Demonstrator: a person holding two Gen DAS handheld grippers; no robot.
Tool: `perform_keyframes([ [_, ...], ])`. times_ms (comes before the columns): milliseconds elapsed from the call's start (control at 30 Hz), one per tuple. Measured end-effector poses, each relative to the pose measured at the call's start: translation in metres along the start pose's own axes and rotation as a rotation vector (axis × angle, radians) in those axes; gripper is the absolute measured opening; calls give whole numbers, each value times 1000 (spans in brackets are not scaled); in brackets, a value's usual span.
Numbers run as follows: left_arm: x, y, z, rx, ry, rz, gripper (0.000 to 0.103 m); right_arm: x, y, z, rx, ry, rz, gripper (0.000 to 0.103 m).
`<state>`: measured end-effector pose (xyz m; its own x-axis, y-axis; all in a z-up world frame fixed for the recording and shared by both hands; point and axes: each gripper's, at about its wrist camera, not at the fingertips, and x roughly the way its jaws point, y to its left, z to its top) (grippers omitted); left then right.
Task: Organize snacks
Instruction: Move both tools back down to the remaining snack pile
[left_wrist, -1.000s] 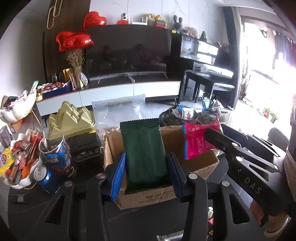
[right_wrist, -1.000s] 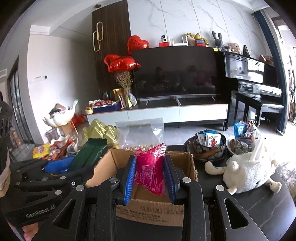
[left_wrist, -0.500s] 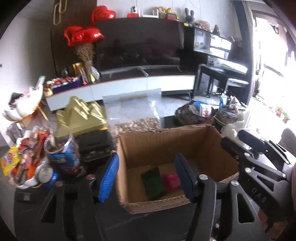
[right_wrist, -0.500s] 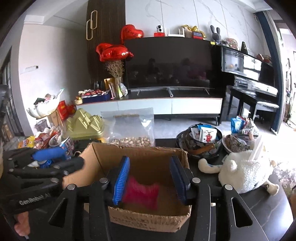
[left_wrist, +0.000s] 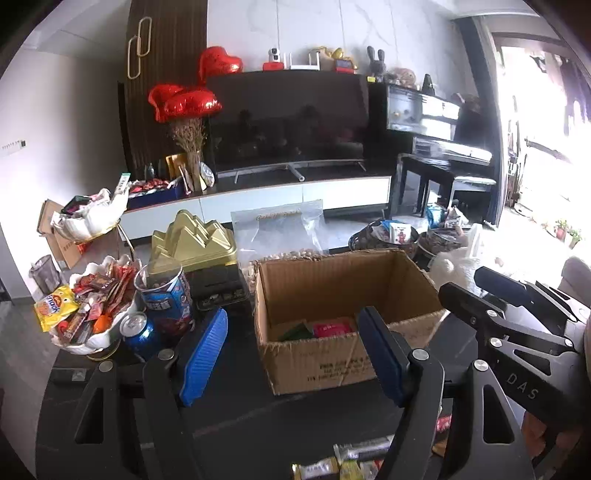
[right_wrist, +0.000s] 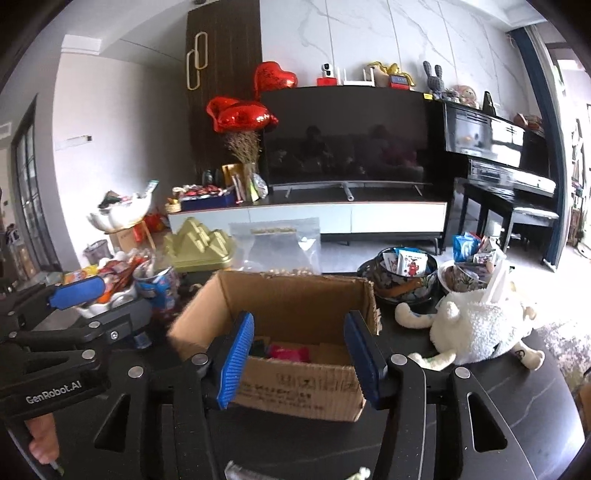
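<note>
An open cardboard box (left_wrist: 343, 288) stands on the dark table; it also shows in the right wrist view (right_wrist: 295, 295). A green packet (left_wrist: 295, 331) and a pink packet (left_wrist: 332, 328) lie on its floor; the pink packet (right_wrist: 290, 351) shows in the right wrist view too. My left gripper (left_wrist: 291, 354) is open and empty, in front of the box. My right gripper (right_wrist: 301, 358) is open and empty, just in front of the box's near wall. Several loose snack bars (left_wrist: 347, 461) lie at the table's near edge.
A white bowl of snacks (left_wrist: 92, 306), a blue can (left_wrist: 138, 334) and a blue tub (left_wrist: 166, 291) stand left of the box. A gold tin (left_wrist: 195, 243) and a clear nut bag (left_wrist: 280, 236) sit behind. Snack bowls (right_wrist: 404, 269) and a plush sheep (right_wrist: 476, 325) are on the right.
Both grippers opened and let go: the green packet and the pink packet dropped into the box. Both grippers then drew back from the box.
</note>
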<state>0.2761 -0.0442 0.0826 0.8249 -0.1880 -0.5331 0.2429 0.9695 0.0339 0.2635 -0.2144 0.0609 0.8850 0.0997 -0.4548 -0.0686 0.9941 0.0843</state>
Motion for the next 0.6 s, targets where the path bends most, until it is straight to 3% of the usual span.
perform_keyframes([
  [333,-38,-3,-37,-29,14,-36,73,-45,16,-33,-49,-7,7,56],
  [600,-56,-16,-74,22,39,-23,73,-65,17,-71,-71,35,13,57],
])
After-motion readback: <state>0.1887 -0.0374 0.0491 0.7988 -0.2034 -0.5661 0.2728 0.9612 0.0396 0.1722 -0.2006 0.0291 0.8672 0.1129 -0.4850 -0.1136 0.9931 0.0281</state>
